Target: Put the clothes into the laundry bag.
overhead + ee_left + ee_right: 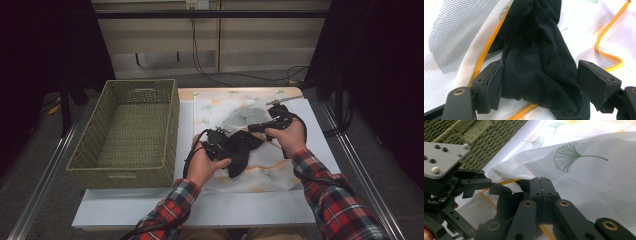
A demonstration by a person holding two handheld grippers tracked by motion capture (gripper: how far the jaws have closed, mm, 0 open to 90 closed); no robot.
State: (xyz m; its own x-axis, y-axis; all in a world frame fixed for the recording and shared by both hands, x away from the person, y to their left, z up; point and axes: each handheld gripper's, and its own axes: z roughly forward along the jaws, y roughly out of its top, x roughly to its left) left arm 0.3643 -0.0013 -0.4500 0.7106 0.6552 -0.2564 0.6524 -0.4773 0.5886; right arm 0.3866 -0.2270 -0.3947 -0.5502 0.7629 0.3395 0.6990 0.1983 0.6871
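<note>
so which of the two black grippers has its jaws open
The left gripper: its jaws stand apart around the black cloth. The right gripper has its jaws pressed together.

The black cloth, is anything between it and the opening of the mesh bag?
Nothing visible. The black cloth already lies partly inside the mesh bag, at its orange zipper. The left gripper stands open around it.

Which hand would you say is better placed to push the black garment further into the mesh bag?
Left, probably. The left gripper has open jaws either side of the black garment, free to regrip. The right gripper is shut on the mesh bag edge, holding it.
</note>
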